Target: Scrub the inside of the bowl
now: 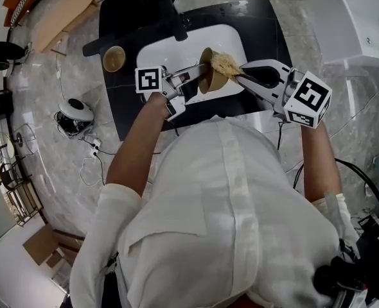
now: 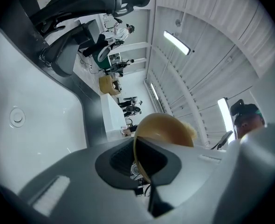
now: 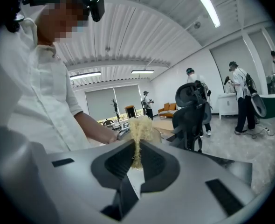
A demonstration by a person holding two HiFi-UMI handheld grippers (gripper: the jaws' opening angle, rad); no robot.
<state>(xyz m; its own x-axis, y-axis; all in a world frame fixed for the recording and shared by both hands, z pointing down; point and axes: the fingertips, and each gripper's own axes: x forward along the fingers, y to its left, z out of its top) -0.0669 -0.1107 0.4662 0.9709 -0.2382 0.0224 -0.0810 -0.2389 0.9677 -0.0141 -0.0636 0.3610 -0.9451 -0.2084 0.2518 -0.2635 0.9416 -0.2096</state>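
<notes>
A tan wooden bowl hangs tipped on its side above the white sink. My left gripper is shut on its rim. In the left gripper view the bowl rises just beyond the shut gripper, whose pads pinch the thin rim. My right gripper is shut on a pale yellow fibrous scrubber, which sits in the bowl's mouth. In the right gripper view the scrubber stands clamped in the gripper, with the person's left forearm behind it.
The sink is set in a black counter. A second round tan dish lies on it to the left. A black office chair stands behind the counter. A round white device and cables lie on the floor. People stand far off.
</notes>
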